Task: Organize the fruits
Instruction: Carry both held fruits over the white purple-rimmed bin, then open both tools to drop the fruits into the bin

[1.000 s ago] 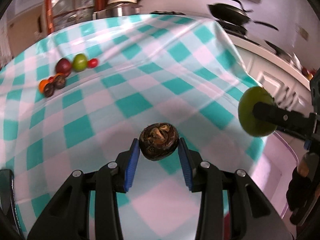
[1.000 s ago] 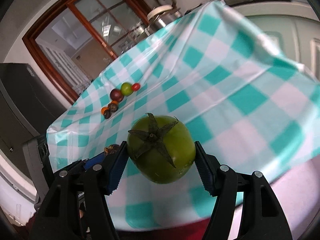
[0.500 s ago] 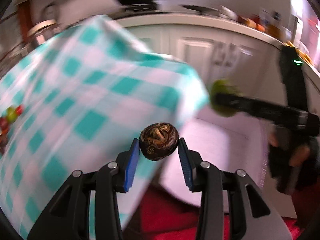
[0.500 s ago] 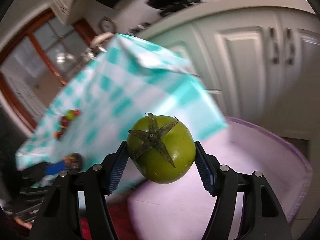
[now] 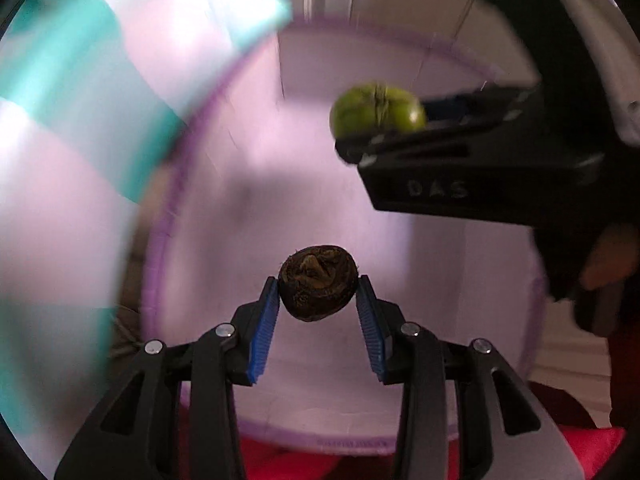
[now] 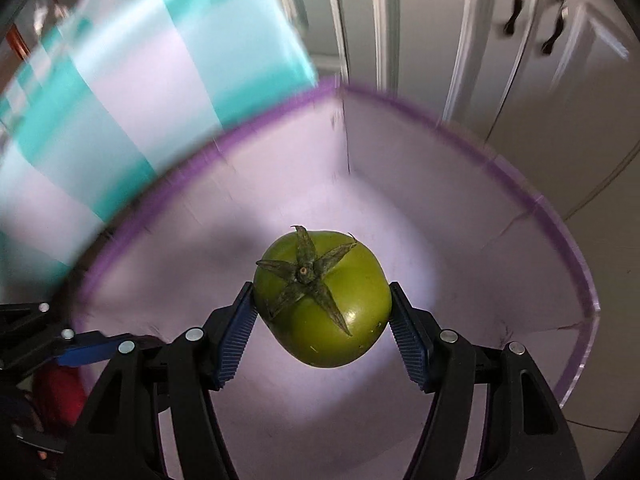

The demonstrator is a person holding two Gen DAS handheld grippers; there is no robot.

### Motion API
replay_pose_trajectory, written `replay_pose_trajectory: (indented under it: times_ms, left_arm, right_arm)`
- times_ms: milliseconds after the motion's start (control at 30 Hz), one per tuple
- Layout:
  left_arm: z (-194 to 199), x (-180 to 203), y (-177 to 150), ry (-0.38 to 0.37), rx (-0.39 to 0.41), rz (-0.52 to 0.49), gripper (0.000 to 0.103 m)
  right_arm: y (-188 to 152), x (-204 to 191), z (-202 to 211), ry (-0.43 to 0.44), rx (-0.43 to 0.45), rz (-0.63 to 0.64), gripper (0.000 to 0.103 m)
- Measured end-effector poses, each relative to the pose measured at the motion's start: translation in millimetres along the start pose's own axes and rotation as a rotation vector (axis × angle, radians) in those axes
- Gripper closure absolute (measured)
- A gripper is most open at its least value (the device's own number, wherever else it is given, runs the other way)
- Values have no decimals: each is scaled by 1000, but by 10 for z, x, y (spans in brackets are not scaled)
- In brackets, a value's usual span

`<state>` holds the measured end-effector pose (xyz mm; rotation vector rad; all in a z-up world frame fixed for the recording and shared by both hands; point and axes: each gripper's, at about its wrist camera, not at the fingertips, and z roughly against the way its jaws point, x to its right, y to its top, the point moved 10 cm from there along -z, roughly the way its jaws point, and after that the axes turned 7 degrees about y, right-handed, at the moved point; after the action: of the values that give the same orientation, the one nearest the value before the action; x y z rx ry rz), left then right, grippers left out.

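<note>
We carry both fruits above the round, pale lilac bin with the purple rim (image 6: pixel 520 196), whose floor lies straight below both claws. Our left gripper (image 5: pixel 318 300) pinches a small, dark brown wrinkled fruit (image 5: pixel 318 282) over the bin's near side. Our right gripper (image 6: pixel 322 312), nearer the bin's middle, clamps a smooth green tomato with a dried star-shaped calyx (image 6: pixel 322 300) between wider-set jaws. Neither fruit touches the bin.
</note>
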<state>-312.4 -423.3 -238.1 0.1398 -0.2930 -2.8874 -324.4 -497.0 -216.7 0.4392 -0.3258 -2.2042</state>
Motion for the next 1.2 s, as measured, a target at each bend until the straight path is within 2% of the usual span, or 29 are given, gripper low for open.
replay_pose_trajectory:
  times_ms: [133,333,367,467,567,633,700,767,833,900,933,967,1033,1067,1167,1200]
  left_arm:
    - [-375,53,-90,-6,-125,-5,63]
    - [-525,43,-137,-25,-175,5,63]
    - [-555,44,-137,-30,-181,7,62]
    - [-572,47,-163,-56,-177,6,49]
    - [-548,68,-155,-75,-158,7,42]
    - [-468,41,-139,-84,-127,18,38]
    - [-324,-13,-87,-70,-71,21,38]
    - [-7,13,-36,-47,45,-2,37]
    - [464,54,56,-27,214,-32,30]
    - [963,55,90,-18,387,-47,18]
    - [1259,-19,91,15,487,-44,15]
    - [1469,-97,75,55,551,-33,10]
    - [1837,-376,32,147,659,38,6]
    - [1979,-571,-65,180,684,91,6]
    - [2245,-1388,-370,248,706,320,3]
    - [2302,-1809,-573,296,697,445,2]
  right_arm:
    - [-87,2,-294,-82,-102,64,39]
    - [-240,73,-493,-118,-183,73,38]
    - [-256,92,-507,-124,-189,70,38]
    - [-296,121,-532,-126,-206,58,38]
    - [-310,158,-561,-119,-225,28,38]
    - [-231,170,-495,-110,-188,13,30]
    - [-132,183,-339,-79,-134,-19,30]
    - [8,217,-53,-62,-42,-50,30]
    - [164,232,286,-47,61,-70,29]
    - [359,175,711,4,195,-75,27]
    - [425,122,885,27,243,-70,25]
    - [499,26,1093,52,300,-56,23]
    - [611,-260,1423,104,390,-13,20]
    - [670,-428,1503,131,411,8,18]
    - [825,-1182,1745,241,473,114,17]
    - [832,-1359,1754,265,496,140,16]
